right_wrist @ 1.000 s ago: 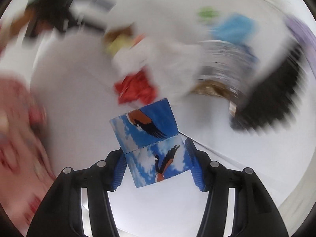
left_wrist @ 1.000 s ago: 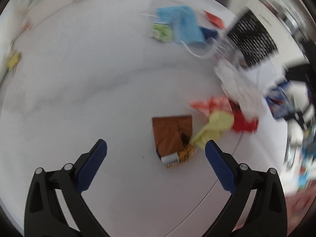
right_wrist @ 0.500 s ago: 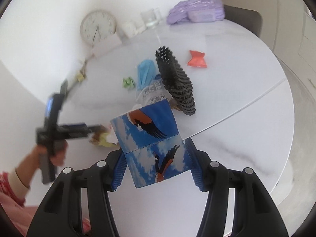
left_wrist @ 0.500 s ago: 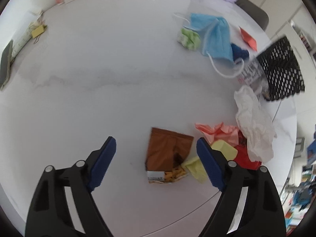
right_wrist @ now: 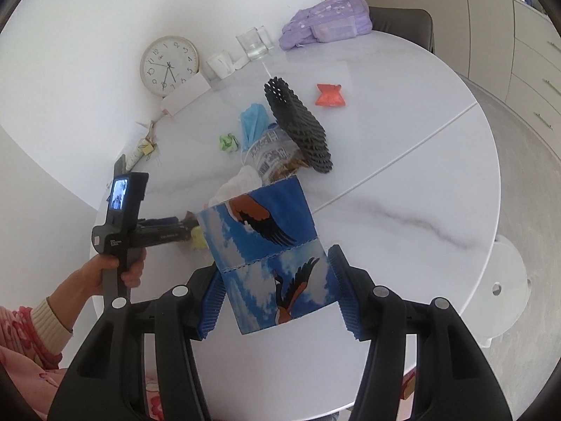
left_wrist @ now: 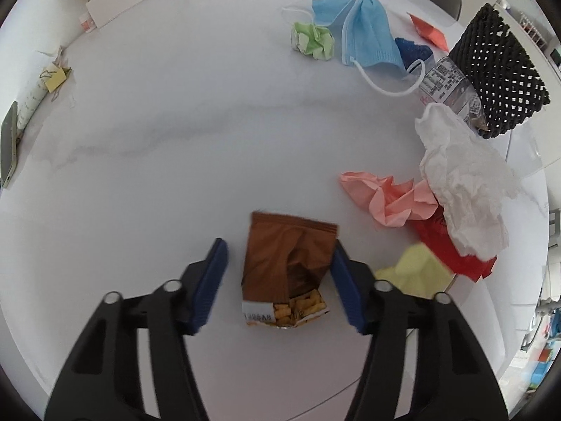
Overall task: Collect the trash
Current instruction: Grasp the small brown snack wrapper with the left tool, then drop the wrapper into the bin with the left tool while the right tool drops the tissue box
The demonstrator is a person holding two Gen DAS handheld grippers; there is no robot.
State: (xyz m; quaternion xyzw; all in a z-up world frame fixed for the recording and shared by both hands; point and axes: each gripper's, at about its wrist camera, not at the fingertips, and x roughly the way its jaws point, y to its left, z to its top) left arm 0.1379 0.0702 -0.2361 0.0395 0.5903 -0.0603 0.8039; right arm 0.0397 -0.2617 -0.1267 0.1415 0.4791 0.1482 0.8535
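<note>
My left gripper (left_wrist: 278,282) is open, its blue pads on either side of a brown snack packet (left_wrist: 289,270) lying flat on the white table; the right pad is at the packet's edge. Close by on the right lie yellow paper (left_wrist: 415,275), a red wrapper (left_wrist: 452,245), pink paper (left_wrist: 389,196) and a white tissue (left_wrist: 463,179). My right gripper (right_wrist: 277,286) is shut on a blue bird-print bag (right_wrist: 270,252) and holds it above the table's near edge. The left gripper also shows in the right wrist view (right_wrist: 159,233).
Farther back lie a blue face mask (left_wrist: 364,31), a green paper ball (left_wrist: 312,40), a red folded paper (left_wrist: 429,31), a clear printed packet (left_wrist: 450,86) and a black mesh basket (left_wrist: 499,70) on its side. A clock (right_wrist: 169,65), glasses and a purple bag (right_wrist: 326,26) line the far edge.
My left gripper has moved down and forward onto the brown packet, its jaws narrowing around it. My right gripper still holds the blue bag and has steadied in place.
</note>
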